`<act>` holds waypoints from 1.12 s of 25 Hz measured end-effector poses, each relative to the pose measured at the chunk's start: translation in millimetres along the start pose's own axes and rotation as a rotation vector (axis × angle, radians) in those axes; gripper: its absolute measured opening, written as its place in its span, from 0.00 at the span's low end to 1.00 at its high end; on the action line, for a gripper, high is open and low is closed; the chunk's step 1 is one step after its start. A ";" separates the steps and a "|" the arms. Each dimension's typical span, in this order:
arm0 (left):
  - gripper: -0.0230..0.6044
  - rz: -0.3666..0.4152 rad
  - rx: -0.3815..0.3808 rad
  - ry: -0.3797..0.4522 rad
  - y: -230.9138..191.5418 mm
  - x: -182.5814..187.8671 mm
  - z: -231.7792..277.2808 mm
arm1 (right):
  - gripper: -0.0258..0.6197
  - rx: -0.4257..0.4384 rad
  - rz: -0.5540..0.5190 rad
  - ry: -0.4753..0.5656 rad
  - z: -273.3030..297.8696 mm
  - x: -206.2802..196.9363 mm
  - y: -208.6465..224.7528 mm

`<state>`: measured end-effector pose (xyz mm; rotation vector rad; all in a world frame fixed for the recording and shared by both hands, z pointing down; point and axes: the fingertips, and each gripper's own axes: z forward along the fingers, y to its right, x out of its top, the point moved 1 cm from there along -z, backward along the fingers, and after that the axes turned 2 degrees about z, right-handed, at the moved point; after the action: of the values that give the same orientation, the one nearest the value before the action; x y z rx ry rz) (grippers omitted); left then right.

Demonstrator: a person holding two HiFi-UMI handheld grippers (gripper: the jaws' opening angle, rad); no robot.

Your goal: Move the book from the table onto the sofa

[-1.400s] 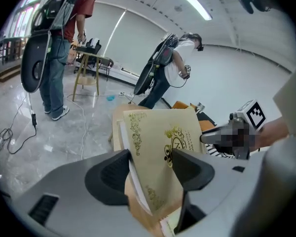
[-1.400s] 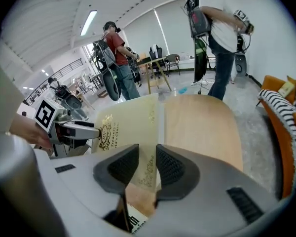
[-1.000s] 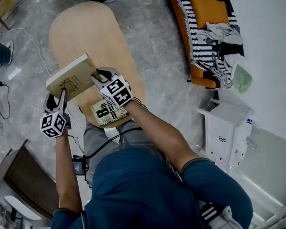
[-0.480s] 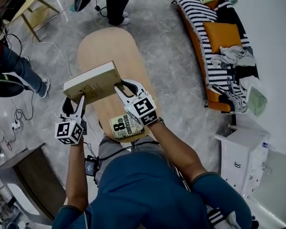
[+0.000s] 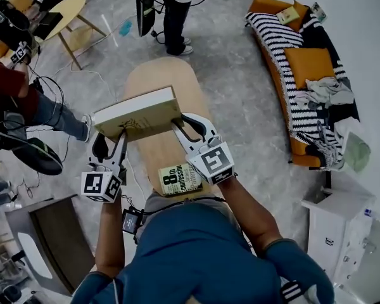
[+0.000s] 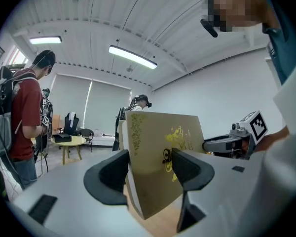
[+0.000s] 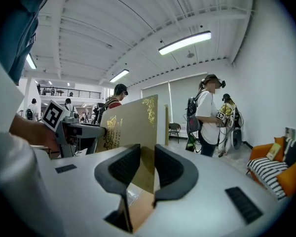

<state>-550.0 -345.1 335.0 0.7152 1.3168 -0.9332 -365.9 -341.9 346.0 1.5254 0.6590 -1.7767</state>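
Left gripper (image 5: 113,141) level, jaws clamp book (image 5: 136,113) | right gripper (image 5: 189,126) level, jaws just tightened on book

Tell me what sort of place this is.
Likely a studio or lab hall staged as a living room: a sofa and oval table, but under industrial strip lights.

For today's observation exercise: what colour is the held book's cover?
The book is olive-tan with gold ornament, clearest in the left gripper view.

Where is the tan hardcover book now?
Head view, centre-left: the tan hardcover book hangs above the oval wooden table, clamped by the left gripper and the right gripper, whose jaws have just closed further on it.
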 end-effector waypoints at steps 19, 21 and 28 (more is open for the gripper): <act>0.47 0.145 -0.019 0.212 65.6 114.4 -73.7 | 0.19 -0.024 -0.106 0.236 -98.6 116.7 -42.1; 0.47 0.138 -0.045 0.228 66.0 116.1 -85.6 | 0.19 -0.050 -0.122 0.235 -107.9 120.4 -55.7; 0.47 0.100 -0.163 0.245 62.0 110.1 -130.2 | 0.19 -0.165 -0.134 0.211 -137.2 119.4 -114.2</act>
<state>-557.3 -220.3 203.5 0.7787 1.5382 -0.6636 -376.1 -187.3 197.3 1.5991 1.0074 -1.6240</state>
